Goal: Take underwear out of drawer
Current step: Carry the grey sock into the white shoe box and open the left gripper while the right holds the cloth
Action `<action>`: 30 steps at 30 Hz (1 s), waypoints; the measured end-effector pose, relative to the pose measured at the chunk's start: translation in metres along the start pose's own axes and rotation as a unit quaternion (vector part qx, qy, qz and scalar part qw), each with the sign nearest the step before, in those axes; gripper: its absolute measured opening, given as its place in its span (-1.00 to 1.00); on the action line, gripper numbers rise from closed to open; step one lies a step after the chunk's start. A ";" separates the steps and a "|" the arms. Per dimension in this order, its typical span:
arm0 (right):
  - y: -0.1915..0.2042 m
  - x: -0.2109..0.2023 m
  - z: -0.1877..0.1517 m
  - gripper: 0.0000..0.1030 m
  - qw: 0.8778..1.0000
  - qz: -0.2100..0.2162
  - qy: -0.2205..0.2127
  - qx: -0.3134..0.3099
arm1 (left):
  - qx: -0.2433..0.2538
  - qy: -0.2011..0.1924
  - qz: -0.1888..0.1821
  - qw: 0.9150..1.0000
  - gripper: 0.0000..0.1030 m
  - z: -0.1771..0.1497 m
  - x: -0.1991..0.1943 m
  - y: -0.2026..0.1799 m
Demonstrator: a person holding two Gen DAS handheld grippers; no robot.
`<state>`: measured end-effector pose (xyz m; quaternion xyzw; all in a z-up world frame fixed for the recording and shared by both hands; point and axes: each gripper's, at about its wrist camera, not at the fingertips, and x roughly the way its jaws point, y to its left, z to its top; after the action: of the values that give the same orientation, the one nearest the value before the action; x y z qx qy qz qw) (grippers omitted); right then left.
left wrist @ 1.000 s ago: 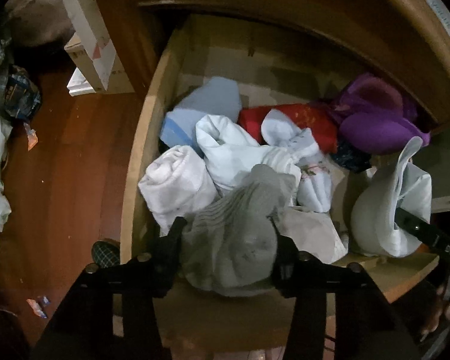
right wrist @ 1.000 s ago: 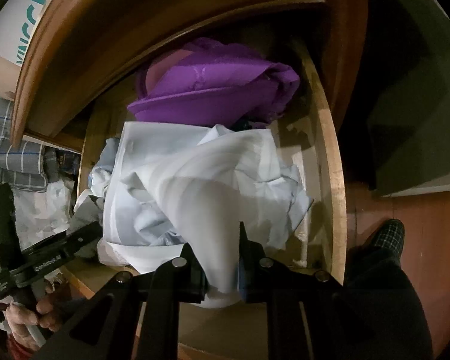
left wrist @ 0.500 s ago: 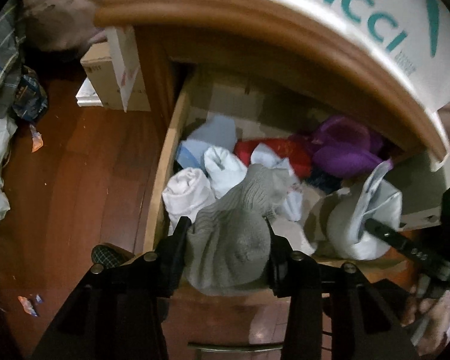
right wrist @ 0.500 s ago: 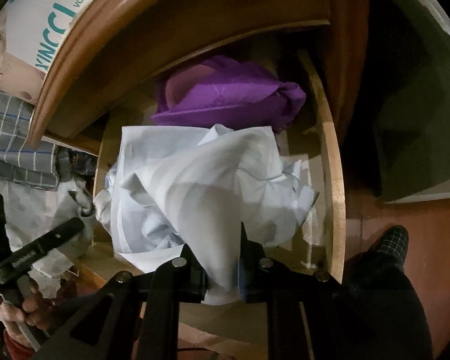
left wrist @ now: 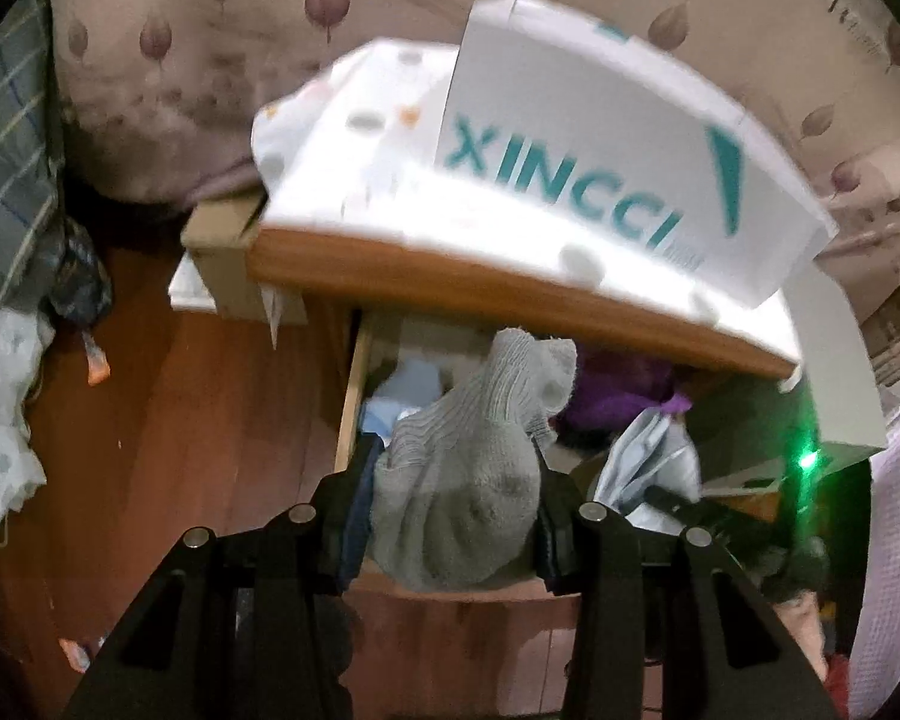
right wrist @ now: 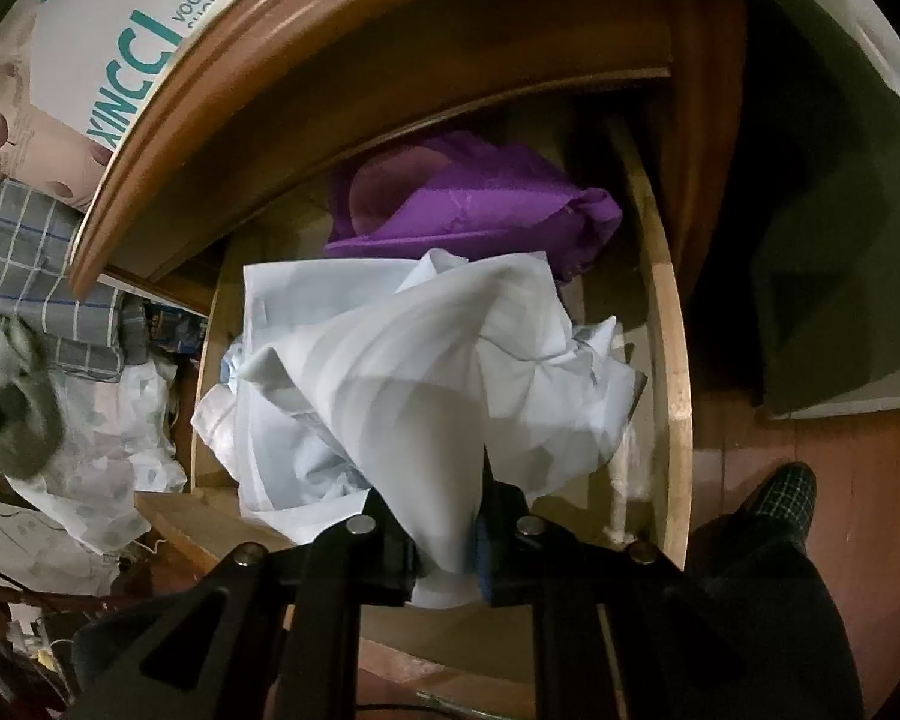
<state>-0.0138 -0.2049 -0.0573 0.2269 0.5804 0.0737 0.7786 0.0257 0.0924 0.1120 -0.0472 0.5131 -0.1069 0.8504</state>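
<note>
My left gripper (left wrist: 450, 498) is shut on a grey ribbed garment (left wrist: 474, 468), which hangs between its fingers above the open wooden drawer (left wrist: 349, 396). The same grey garment (right wrist: 21, 402) shows blurred at the left edge of the right wrist view. My right gripper (right wrist: 444, 531) is shut on a pale blue-white cloth (right wrist: 414, 372) that bunches up over the drawer (right wrist: 669, 372). A purple garment (right wrist: 480, 204) lies at the back of the drawer, also visible as the purple garment (left wrist: 618, 390) behind the grey one. A light blue folded piece (left wrist: 414, 387) lies in the drawer's left part.
A white box with teal lettering (left wrist: 600, 162) and a spotted white cloth (left wrist: 354, 120) sit on the cabinet top (left wrist: 510, 294). Cardboard boxes (left wrist: 222, 264) stand on the red wooden floor (left wrist: 180, 420). A slippered foot (right wrist: 780, 498) stands right of the drawer. Checked fabric (right wrist: 36, 276) lies left.
My left gripper has risen with the grey garment, lifting it clear of the pile; the cabinet top and box came into view. The right gripper kept its grip and barely moved.
</note>
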 end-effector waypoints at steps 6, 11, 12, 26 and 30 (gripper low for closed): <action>0.004 -0.012 0.002 -0.77 1.000 -0.013 -0.021 -0.015 | 0.023 -0.041 -0.002 0.999 -0.23 0.033 -0.039 -0.016; 0.003 -0.011 0.000 -0.77 1.000 -0.019 -0.013 -0.012 | 0.042 -0.076 -0.004 0.996 -0.23 0.075 -0.069 -0.037; 0.002 -0.011 0.000 -0.77 1.000 -0.019 -0.012 -0.012 | 0.048 -0.083 -0.005 0.995 -0.23 0.085 -0.075 -0.042; -0.004 -0.010 0.002 -0.77 1.000 -0.011 -0.004 0.002 | 0.098 -0.112 0.001 0.989 -0.22 0.206 -0.040 -0.102; -0.005 -0.008 0.003 -0.77 1.000 -0.009 0.000 0.005 | 0.081 -0.085 0.009 0.993 -0.22 0.226 0.007 -0.096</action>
<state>-0.0145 -0.2127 -0.0516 0.2256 0.5826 0.0637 0.7783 0.2157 -0.0090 0.2298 0.0179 0.4293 -0.1359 0.8927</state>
